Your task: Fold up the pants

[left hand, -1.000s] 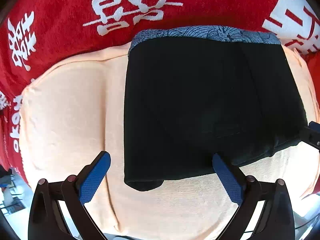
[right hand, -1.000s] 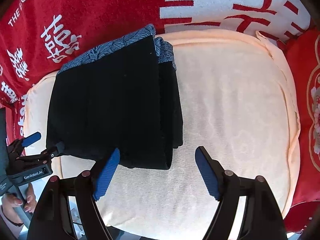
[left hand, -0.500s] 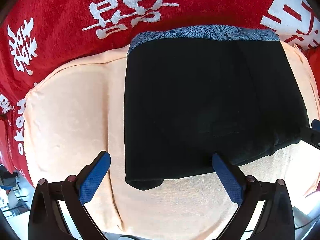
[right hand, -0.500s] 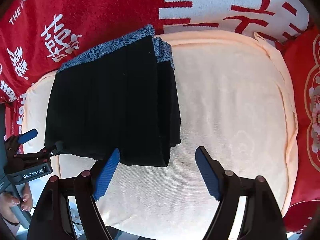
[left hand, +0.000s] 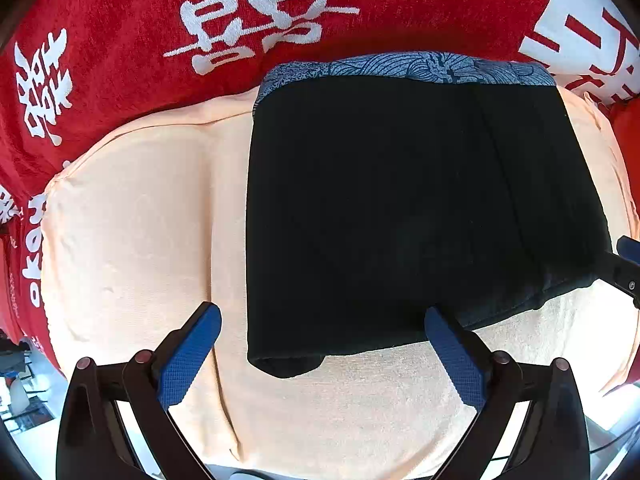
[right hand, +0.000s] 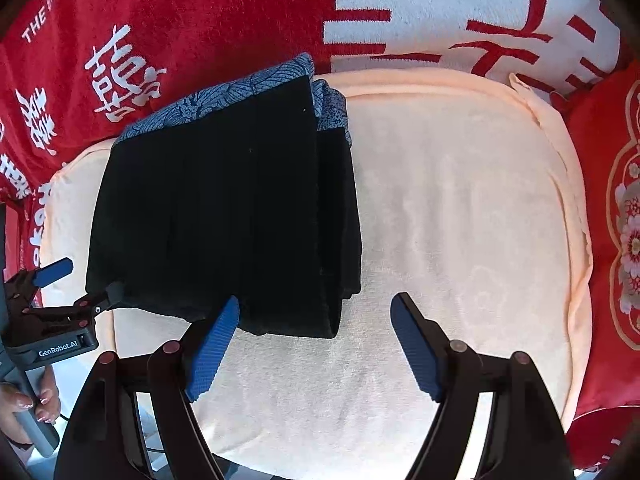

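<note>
Folded black pants (blue patterned waistband at the far edge) lie on a peach cushion against a red blanket, with left gripper and right gripper both spread apart, holding nothing.

A home setting, prob. a bedroom or living rm: a peach terry towel covers a soft cushion, backed at the far side by a red blanket w/ white double-happiness characters (wedding-style decor); a red embroidered floral pillow sits at right.
</note>
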`<state>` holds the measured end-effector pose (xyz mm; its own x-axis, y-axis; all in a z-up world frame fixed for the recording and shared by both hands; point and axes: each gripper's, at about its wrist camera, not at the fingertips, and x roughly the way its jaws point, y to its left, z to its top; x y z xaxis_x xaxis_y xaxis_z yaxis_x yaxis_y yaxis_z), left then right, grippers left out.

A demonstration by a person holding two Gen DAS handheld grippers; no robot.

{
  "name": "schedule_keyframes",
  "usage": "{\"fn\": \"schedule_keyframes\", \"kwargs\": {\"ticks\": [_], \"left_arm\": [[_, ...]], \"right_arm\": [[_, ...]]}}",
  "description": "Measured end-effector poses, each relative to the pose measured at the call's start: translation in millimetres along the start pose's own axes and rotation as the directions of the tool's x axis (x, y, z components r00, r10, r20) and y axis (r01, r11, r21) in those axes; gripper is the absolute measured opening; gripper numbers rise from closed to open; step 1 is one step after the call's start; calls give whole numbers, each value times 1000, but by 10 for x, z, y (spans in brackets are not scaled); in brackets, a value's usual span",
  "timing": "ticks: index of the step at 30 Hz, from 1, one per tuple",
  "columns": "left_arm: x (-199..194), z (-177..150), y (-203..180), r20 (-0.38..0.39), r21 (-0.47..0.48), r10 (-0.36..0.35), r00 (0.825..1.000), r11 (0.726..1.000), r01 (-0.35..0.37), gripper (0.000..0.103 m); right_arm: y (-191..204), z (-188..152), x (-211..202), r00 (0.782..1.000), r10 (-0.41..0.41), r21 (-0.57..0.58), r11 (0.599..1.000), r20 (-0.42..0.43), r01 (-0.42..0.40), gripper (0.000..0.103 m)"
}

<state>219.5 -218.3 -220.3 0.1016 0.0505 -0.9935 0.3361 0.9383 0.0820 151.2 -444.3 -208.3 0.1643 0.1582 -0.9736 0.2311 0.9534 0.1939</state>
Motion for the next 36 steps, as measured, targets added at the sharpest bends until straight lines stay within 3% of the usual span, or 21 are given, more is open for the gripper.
{"fn": "schedule_keyframes", "kwargs": {"ticks": [18,36], "left_arm": [[36,14,14,-5,-4,-9,1000,1000,9,102],[59,-2,69,-7,-24,-20,1000,1000,20,102]], "right_arm": [[65,5,-2,998,-55,-57,997,13,56,83],[66,-7,-42,999,-33,-39,999,25,34,83]]}}
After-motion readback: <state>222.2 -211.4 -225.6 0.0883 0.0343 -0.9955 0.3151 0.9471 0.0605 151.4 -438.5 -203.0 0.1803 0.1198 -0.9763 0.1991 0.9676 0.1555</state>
